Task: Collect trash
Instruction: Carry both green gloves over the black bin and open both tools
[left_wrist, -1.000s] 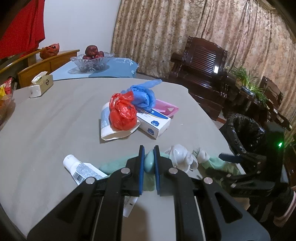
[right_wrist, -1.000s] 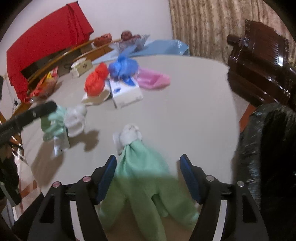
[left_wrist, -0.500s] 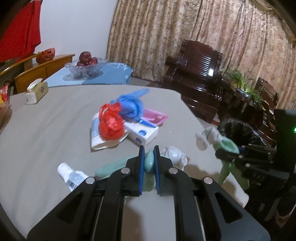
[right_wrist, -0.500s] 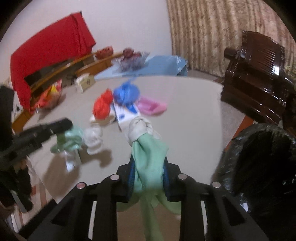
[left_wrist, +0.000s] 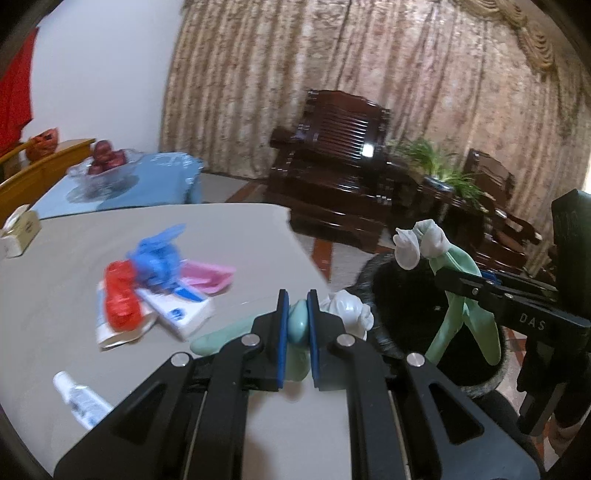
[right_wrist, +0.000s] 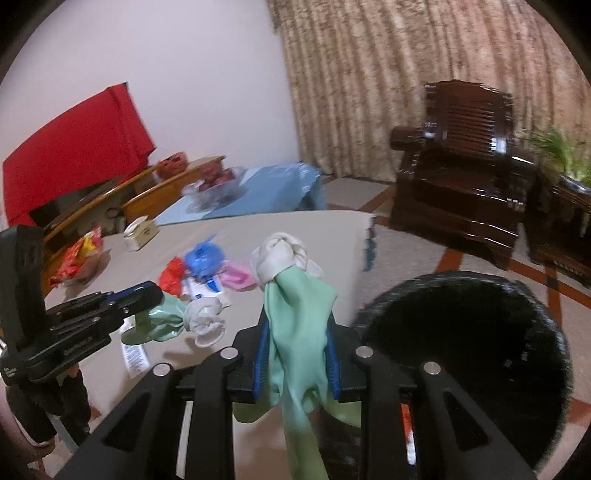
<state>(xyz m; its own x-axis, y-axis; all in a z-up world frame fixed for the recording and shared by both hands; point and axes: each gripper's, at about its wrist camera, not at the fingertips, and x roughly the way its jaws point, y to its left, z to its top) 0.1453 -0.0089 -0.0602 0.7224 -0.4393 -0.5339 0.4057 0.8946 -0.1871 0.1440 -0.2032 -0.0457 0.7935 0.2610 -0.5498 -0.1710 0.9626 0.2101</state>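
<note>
My left gripper (left_wrist: 296, 302) is shut on a green rubber glove (left_wrist: 297, 325) with a white knotted cuff, held above the grey table's right edge. My right gripper (right_wrist: 295, 343) is shut on a second green glove (right_wrist: 299, 314) with a white knotted end, lifted off the table. In the left wrist view that glove (left_wrist: 454, 273) hangs over the black bin (left_wrist: 406, 295). In the right wrist view the bin (right_wrist: 465, 347) lies just right of my gripper, and the left gripper (right_wrist: 147, 295) with its glove (right_wrist: 166, 317) is at left.
On the grey table (left_wrist: 74, 258) lie a red bag (left_wrist: 120, 295), a blue bag (left_wrist: 157, 258), a pink packet (left_wrist: 207, 277), a white box (left_wrist: 177, 310) and a white tube (left_wrist: 79, 400). A tissue box (left_wrist: 16, 230) stands far left. Dark wooden chairs (left_wrist: 332, 158) stand behind the bin.
My right gripper closed on its glove, lifted it off the table and carried it right, over the bin. My left gripper, still holding its glove, moved right toward the table edge.
</note>
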